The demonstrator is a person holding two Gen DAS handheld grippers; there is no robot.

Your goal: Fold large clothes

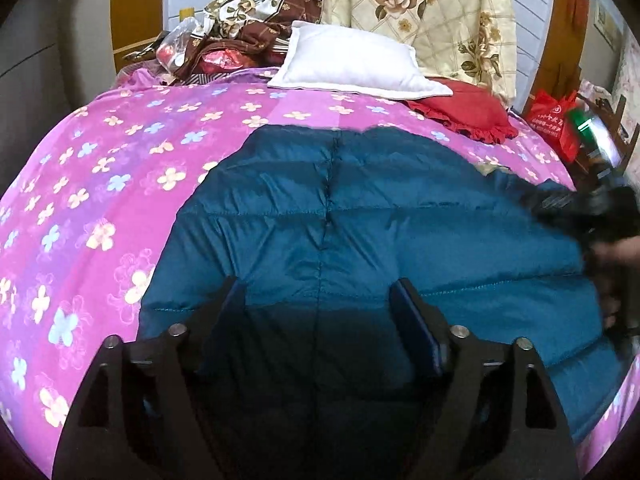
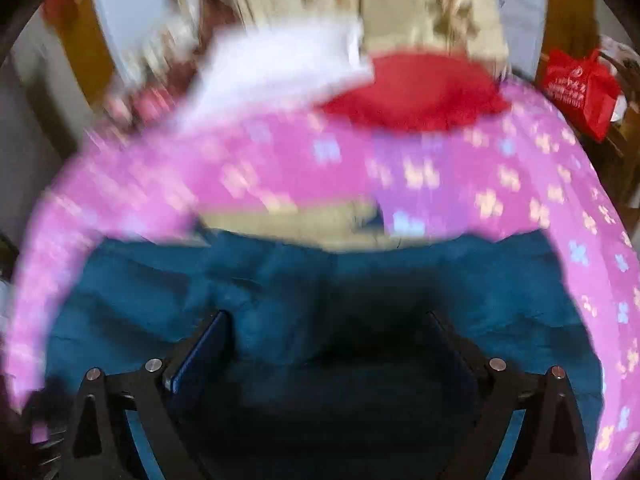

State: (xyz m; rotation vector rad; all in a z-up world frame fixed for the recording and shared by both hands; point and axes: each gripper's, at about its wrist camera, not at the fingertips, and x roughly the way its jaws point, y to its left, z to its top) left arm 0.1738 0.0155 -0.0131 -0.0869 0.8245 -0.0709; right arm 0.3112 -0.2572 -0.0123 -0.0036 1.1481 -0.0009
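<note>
1. Teal quilted jacket (image 1: 360, 232): a large padded garment spread flat on the bed, a centre seam running along its length. In the right wrist view the jacket (image 2: 280, 292) fills the lower half of the picture, with a strip of pale cream lining at its far edge.

2. Bed cover (image 1: 120, 168): pink and purple cloth printed with small four-petal flowers; it lies under the jacket and shows on both sides of it.

3. Left gripper (image 1: 318, 300): pointed down over the near part of the jacket. Its fingers (image 1: 416, 320) stand spread apart, released, with only jacket fabric showing below the gap and nothing pinched between them.

4. Right gripper (image 2: 326, 332): above the jacket, fingers (image 2: 200, 344) spread wide, nothing gripped. This view is heavily blurred. From the left wrist view the same gripper (image 1: 592, 204) shows as a dark blurred shape at the right edge, over the jacket's right side.

5. White pillow (image 1: 352, 64): at the head of the bed, beyond the jacket.

6. Red ruffled cushion (image 1: 468, 114): just beside the pillow, partly tucked under its corner.

7. Cream rose-print quilt (image 1: 424, 4): heaped behind the pillow.

8. Brown floral bedding (image 1: 256, 28): piled left of the pillow.

9. Red bag (image 1: 556, 120): off the bed's right side.
</note>
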